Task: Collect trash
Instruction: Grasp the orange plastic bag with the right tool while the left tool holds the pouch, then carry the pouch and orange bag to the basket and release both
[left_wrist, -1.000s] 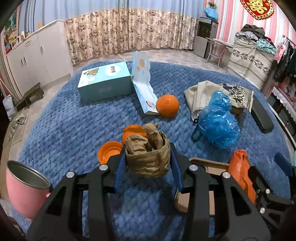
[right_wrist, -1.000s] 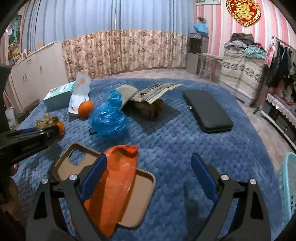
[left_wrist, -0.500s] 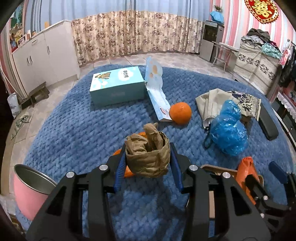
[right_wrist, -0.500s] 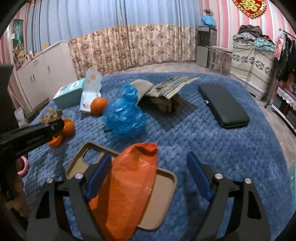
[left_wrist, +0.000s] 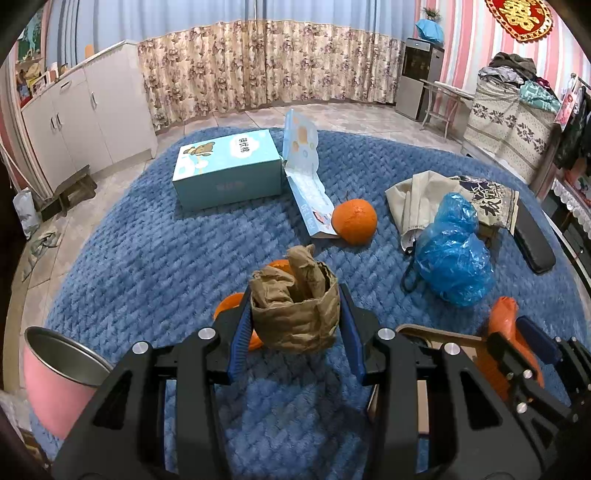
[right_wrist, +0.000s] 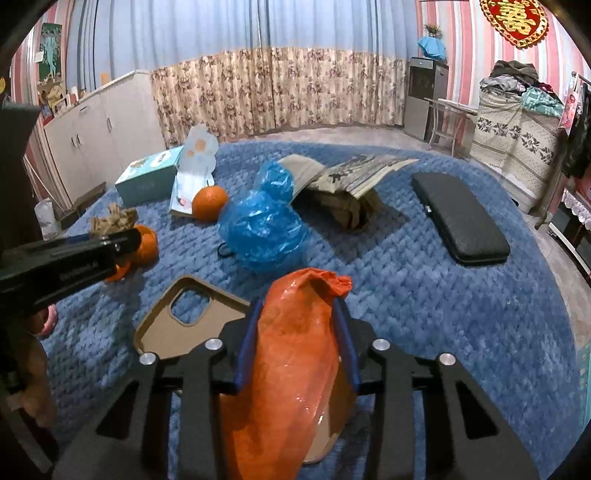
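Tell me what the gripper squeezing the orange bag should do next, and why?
Probably lift it straight up a little. The right gripper has just been closing, and its blue pads now press both sides of the orange plastic bag, which lies over the tan phone case. The left gripper already holds crumpled brown paper, so both pieces could then go to the trash.

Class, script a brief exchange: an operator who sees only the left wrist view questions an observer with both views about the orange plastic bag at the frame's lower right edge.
Operator: What is happening at my lower right edge?
Observer: The right gripper has just been closing, and its pads now press both sides of the crumpled orange plastic bag.
Operator: What lies beneath that bag?
Observer: A flat tan phone case with a rounded camera cutout, resting on the blue knitted surface.
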